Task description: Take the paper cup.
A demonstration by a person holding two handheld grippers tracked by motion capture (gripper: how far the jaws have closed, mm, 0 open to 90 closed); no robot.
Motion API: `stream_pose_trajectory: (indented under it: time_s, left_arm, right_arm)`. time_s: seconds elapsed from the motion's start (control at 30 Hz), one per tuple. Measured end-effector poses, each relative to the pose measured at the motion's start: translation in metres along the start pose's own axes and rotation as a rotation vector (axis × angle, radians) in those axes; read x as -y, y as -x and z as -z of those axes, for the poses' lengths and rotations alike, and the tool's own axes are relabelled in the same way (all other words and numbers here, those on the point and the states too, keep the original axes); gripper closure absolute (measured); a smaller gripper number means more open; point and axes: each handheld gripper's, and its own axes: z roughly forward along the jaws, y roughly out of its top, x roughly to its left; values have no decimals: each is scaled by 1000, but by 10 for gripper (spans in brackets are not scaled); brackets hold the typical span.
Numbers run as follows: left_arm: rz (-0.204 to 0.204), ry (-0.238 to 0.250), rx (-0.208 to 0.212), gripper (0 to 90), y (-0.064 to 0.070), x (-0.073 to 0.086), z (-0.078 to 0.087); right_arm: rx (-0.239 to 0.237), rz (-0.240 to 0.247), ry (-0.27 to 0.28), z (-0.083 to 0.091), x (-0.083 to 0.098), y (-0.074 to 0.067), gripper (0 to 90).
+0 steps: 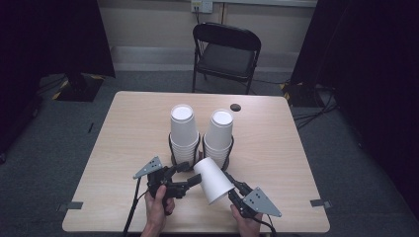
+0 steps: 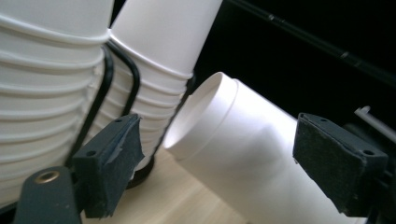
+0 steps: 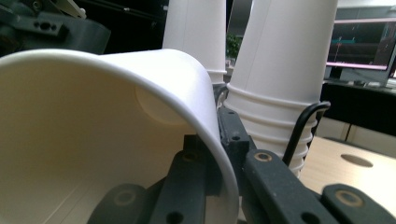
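A single white paper cup (image 1: 212,180) lies tilted above the table's near edge, base toward the upper left. My right gripper (image 1: 230,188) is shut on its rim; in the right gripper view one jaw sits inside the cup (image 3: 93,116) and one outside, at the gripper (image 3: 219,140). My left gripper (image 1: 193,173) stands open around the cup's base end. In the left gripper view the cup (image 2: 243,149) lies between the pads (image 2: 112,158), the left pad apart from it. Behind stand two stacks of upturned cups (image 1: 183,131) (image 1: 220,133) in black wire holders (image 1: 172,148).
The wooden table (image 1: 123,148) has a small dark round spot (image 1: 235,106) at its far edge. A black folding chair (image 1: 226,54) stands beyond it. Grey tape tabs (image 1: 74,205) (image 1: 321,202) mark the near corners. Dark curtains flank both sides.
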Motion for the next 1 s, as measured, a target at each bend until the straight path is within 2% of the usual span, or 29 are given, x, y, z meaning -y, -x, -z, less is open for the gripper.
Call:
stream_pose_trajectory:
  time_s: [0.2, 0.33, 0.43, 0.5, 0.6, 0.67, 0.8, 0.87, 1.0]
  left_arm:
    - [-147, -25, -77, 153, 0, 2, 5]
    - [-225, -45, -103, 152, 2, 3, 5]
    - [-290, -78, -130, 152, 5, 3, 5]
    - [-312, -86, -123, 154, 5, 2, 6]
    - [-356, -108, -153, 157, 7, 2, 8]
    - [-344, -135, -155, 168, 7, 2, 7]
    - [-371, -153, -135, 180, 5, 7, 9]
    - [-412, -170, -155, 180, 5, 9, 9]
    - [-501, -206, -169, 161, 10, 10, 7]
  right_arm:
    - [-13, -42, -48, 0, -2, 3, 884]
    - [-31, -69, -78, 1, -2, 4, 884]
    - [-37, -86, -103, 1, -3, 5, 884]
    - [-44, -97, -120, 1, -4, 7, 884]
    - [-49, -115, -153, 0, -6, 10, 884]
    - [-39, -121, -172, 0, -7, 11, 884]
    - [-40, -131, -204, 1, -9, 15, 884]
    - [-48, -139, -220, 2, -10, 17, 884]
    - [-79, -146, -261, 1, -13, 21, 883]
